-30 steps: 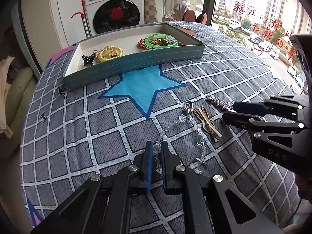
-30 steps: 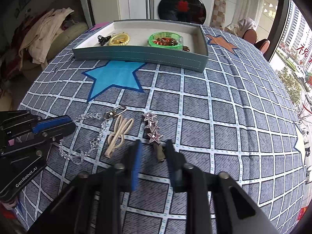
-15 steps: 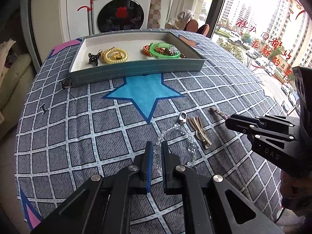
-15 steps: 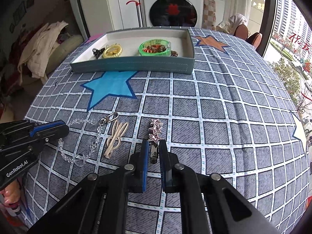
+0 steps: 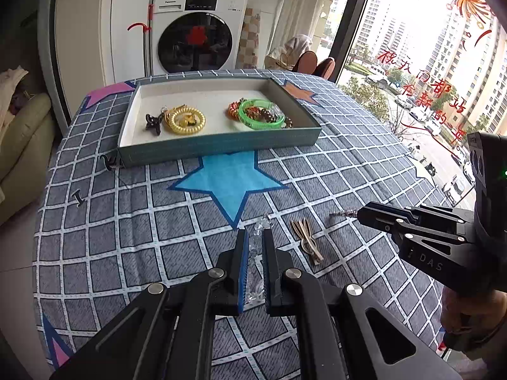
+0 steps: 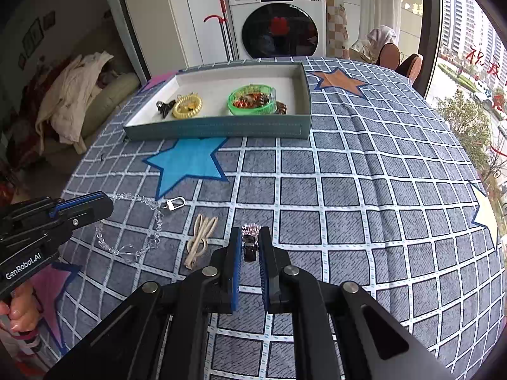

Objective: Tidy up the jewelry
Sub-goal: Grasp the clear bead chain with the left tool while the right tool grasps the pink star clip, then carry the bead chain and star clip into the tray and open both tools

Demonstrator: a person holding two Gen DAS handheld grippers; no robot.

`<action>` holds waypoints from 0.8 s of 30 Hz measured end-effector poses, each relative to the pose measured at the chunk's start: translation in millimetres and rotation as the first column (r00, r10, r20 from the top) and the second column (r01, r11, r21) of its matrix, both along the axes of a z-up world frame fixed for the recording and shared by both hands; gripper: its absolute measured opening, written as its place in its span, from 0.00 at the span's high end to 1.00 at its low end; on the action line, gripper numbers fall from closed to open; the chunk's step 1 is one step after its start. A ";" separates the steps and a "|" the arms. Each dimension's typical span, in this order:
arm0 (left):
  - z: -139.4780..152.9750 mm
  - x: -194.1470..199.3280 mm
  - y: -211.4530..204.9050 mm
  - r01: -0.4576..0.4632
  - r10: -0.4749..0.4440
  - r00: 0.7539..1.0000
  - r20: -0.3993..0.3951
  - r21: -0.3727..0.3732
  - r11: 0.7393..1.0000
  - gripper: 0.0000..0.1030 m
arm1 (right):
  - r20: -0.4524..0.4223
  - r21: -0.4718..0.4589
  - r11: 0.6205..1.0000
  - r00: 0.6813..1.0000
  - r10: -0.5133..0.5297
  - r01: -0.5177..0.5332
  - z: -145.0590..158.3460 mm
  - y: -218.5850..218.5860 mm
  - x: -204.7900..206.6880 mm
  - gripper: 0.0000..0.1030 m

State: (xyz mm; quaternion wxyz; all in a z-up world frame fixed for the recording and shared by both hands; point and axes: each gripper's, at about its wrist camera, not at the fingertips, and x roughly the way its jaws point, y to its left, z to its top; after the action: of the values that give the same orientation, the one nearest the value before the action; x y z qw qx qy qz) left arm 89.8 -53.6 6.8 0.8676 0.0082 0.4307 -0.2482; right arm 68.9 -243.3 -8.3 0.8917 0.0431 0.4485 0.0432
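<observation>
A checked blue-grey cloth with star patches (image 6: 364,196) covers the table. At its far side sits the shallow teal tray (image 6: 221,129), holding sorted pieces, likely the destination. The beige hair clip (image 6: 199,240) lies between the grippers. The left gripper (image 5: 253,247) clenches the clear bead chain (image 6: 139,221); the right gripper (image 6: 250,243) grips the star-studded silver clip (image 6: 250,231), apparently for carrying.

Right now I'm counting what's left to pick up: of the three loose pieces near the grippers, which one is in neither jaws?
The beige hair clip: it lies flat on the cloth, while the crystal chain and star clip are gripped.
</observation>
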 end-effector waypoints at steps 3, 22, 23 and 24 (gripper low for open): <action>5.2 3.1 0.6 -0.009 0.009 1.000 0.008 -0.007 1.000 0.73 | 0.008 0.017 1.000 1.000 -0.006 0.005 5.5 -2.6 2.2 0.89; 27.2 32.1 7.7 -0.042 0.044 0.997 0.066 -0.030 0.999 0.73 | 0.034 0.076 0.997 0.999 -0.009 0.006 25.6 -4.6 26.9 0.89; 29.3 35.8 8.4 -0.046 0.048 0.996 0.071 -0.032 0.998 0.73 | 0.036 0.078 0.997 0.999 -0.010 0.007 27.0 -5.5 28.9 0.89; 30.3 38.0 8.8 -0.047 0.050 0.996 0.074 -0.033 0.998 0.73 | 0.038 0.080 0.997 0.999 -0.012 0.009 28.3 -6.4 31.2 0.89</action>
State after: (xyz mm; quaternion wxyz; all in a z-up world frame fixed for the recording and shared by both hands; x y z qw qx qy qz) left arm 127.8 -44.8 37.1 0.8890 -0.0066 0.3940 -0.2333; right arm 100.1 -249.6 19.9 0.8980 0.0801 0.4288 0.0572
